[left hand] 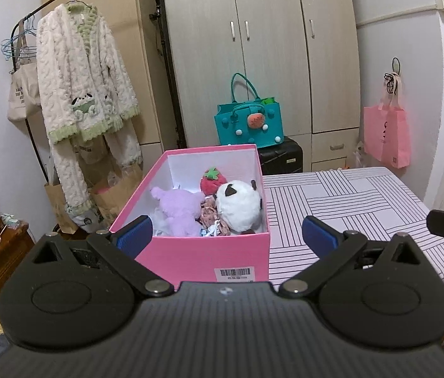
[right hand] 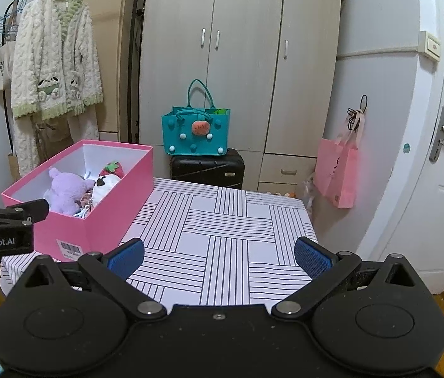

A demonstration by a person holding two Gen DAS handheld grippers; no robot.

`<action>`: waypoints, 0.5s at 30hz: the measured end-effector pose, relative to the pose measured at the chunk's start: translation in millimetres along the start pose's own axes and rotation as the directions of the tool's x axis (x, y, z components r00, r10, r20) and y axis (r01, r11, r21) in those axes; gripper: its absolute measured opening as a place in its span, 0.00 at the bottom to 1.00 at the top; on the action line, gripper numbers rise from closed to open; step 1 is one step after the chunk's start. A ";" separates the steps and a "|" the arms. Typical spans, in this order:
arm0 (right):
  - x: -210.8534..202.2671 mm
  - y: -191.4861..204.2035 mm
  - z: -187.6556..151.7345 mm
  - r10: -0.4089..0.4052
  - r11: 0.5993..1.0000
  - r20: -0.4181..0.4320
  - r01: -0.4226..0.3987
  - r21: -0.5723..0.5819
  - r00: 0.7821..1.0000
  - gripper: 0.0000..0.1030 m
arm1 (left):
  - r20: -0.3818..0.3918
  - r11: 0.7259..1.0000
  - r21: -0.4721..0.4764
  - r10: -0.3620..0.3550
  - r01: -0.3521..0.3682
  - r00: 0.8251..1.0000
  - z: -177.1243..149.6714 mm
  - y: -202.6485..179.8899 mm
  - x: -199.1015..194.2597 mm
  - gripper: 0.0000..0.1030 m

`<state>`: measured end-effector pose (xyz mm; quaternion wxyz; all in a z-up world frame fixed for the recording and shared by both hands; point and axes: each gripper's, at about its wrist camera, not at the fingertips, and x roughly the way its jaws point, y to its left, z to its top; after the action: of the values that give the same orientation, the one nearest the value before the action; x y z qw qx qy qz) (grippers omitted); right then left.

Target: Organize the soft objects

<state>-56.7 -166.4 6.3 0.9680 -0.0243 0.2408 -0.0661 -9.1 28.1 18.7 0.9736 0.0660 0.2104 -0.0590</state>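
A pink box (left hand: 203, 252) stands open on the left side of the striped table (left hand: 348, 201). Inside lie a purple plush (left hand: 179, 209), a white and black plush (left hand: 237, 206), a red strawberry plush (left hand: 212, 181) and a small floral cloth item (left hand: 211, 215). My left gripper (left hand: 226, 234) is open and empty, just in front of the box's near wall. My right gripper (right hand: 219, 256) is open and empty over the bare striped table (right hand: 222, 236), to the right of the box (right hand: 108, 208). The plushes also show in the right wrist view, purple (right hand: 66, 192) and white (right hand: 105, 186).
A black suitcase (right hand: 207, 168) with a teal felt bag (right hand: 195, 132) on top stands behind the table, before a wardrobe (right hand: 241, 63). A fluffy white robe (left hand: 80, 88) hangs on a rack at left. A pink bag (right hand: 337, 173) hangs by the door at right.
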 end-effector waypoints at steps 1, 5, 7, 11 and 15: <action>0.5 -0.5 -0.2 0.000 1.000 0.000 0.000 0.000 1.000 1.00 | 0.000 1.000 0.003 -0.003 0.003 1.000 0.1 -0.7 -0.2 1.00; 0.9 -2.3 -0.6 0.000 1.000 0.002 0.000 -0.001 1.000 1.00 | -0.004 1.000 0.012 -0.009 0.009 1.000 -0.2 -2.9 0.3 1.00; 1.2 -3.1 -1.0 0.000 1.000 0.002 0.000 0.000 1.000 1.00 | -0.007 1.000 0.014 -0.008 0.008 1.000 -0.6 -3.1 0.8 1.00; 3.5 -4.1 -1.5 -0.003 1.000 -0.005 0.003 0.001 1.000 1.00 | -0.013 1.000 0.009 -0.008 0.009 1.000 -0.7 -2.3 2.0 1.00; 7.8 -4.4 -1.6 -0.005 1.000 -0.015 0.005 -0.002 1.000 1.00 | -0.027 1.000 0.007 -0.025 0.026 0.999 -1.2 -1.7 5.7 1.00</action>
<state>-51.1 -171.9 1.6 0.9660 -0.0255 0.2480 -0.0683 -4.7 26.1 15.0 0.9696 0.0675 0.2241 -0.0713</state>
